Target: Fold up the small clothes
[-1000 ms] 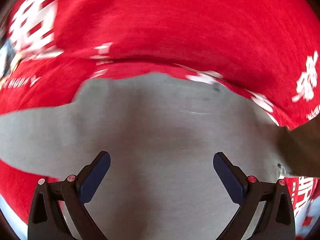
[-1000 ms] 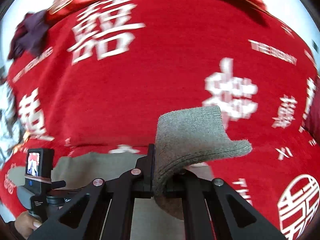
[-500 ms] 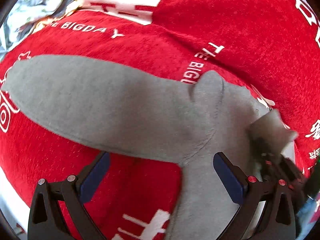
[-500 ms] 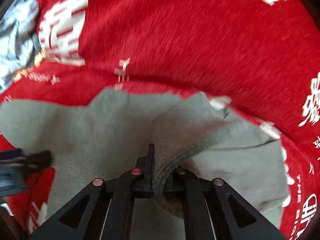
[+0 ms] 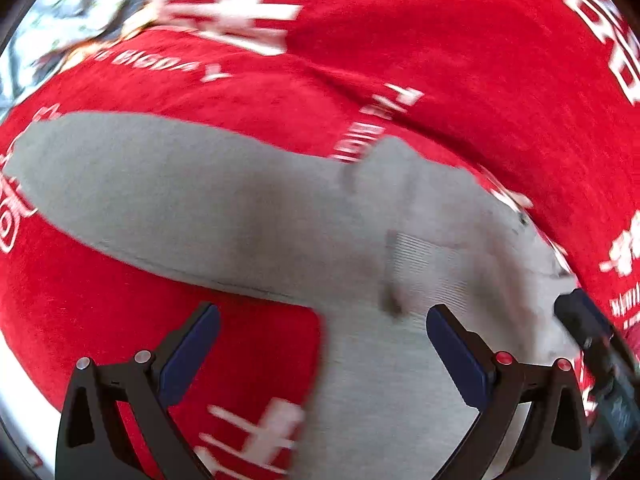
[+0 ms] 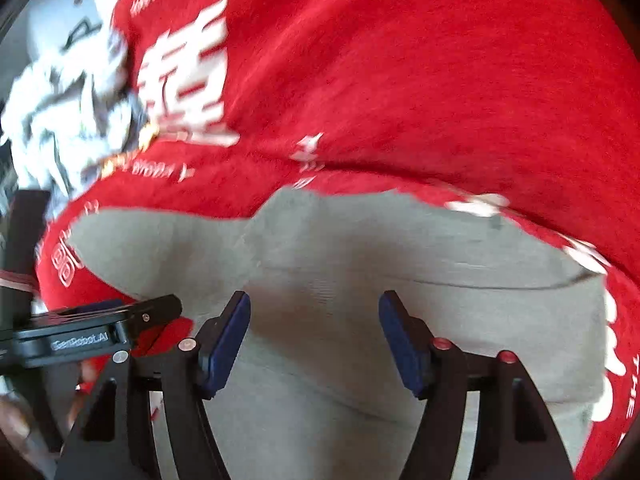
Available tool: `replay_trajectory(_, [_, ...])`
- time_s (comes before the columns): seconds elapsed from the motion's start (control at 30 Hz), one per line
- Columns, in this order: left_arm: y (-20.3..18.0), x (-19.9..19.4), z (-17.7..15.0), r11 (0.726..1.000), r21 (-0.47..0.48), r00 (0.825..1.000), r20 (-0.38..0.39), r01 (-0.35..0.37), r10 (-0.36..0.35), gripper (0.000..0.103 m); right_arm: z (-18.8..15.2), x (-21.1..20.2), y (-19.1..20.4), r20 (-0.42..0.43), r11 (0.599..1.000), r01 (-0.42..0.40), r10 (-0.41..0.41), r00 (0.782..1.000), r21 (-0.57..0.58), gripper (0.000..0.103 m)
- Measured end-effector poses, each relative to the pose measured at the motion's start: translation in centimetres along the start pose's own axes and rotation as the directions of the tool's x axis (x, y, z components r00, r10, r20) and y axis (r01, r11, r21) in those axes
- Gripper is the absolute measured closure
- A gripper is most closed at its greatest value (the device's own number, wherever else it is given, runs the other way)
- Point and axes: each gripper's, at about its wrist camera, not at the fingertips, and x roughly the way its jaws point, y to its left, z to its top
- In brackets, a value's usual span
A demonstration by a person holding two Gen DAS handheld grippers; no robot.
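Observation:
A small grey knit garment [image 5: 240, 208] lies on a red cloth with white characters [image 5: 460, 60]. Its sleeve stretches to the left and its ribbed hem [image 5: 424, 264] is folded over the body. My left gripper [image 5: 320, 344] is open and empty, just above the garment's lower edge. In the right wrist view the same grey garment [image 6: 400, 264] lies flat, and my right gripper [image 6: 314, 332] is open and empty over it. The right gripper's tip shows in the left wrist view [image 5: 580, 312] at the garment's right edge. The left gripper [image 6: 120, 316] shows at the left of the right wrist view.
A crumpled pale patterned cloth [image 6: 68, 120] lies at the far left, also in the left wrist view [image 5: 68, 24]. The red cloth [image 6: 400, 60] covers the whole surface around the garment.
My right gripper has opened and let go of the grey hem it held; the hem now lies folded on the garment. The left gripper has stayed open and shifted slightly.

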Motion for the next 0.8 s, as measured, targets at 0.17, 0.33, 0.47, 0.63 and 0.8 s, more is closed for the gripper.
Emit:
replay_trajectory(0.17, [-7.8,1.5,-1.4,0.983,0.174,0.998,-0.032,0.053,-0.048,0.000,-2.4,-0.1,-12.7,-0.075,0.965,0.074,-0.057,0.996,0.250,0.029])
replay_trajectory(0.33, [-12.2,5.4,-1.9,0.959,0.281,0.995,-0.075,-0.045,0.068,0.000,-6.7,0.2,-21.8,-0.129,0.907,0.114,-0.066,0.989,0.404,0.038])
replay_trajectory(0.47, [-13.3,6.2,-1.8,0.945,0.312,0.991,-0.058,-0.098,0.122,0.000,-7.6,-1.0,-24.6,-0.170,0.878,0.269,-0.218,0.961,0.396,0.035])
replay_trajectory(0.63, [-13.5,6.4,-1.0,0.959,0.265,0.992,-0.051,-0.098,0.115,0.000,-4.5,-2.6,-21.7,-0.002,0.948,0.165,-0.171,0.985,0.272,0.033])
replay_trajectory(0.8, [-14.4,7.6,-1.3,0.933,0.321,0.984,-0.015,-0.161,0.175,0.000,-1.7,4.4,-19.6,-0.150,0.975,0.188,-0.170,0.974,0.118,0.030])
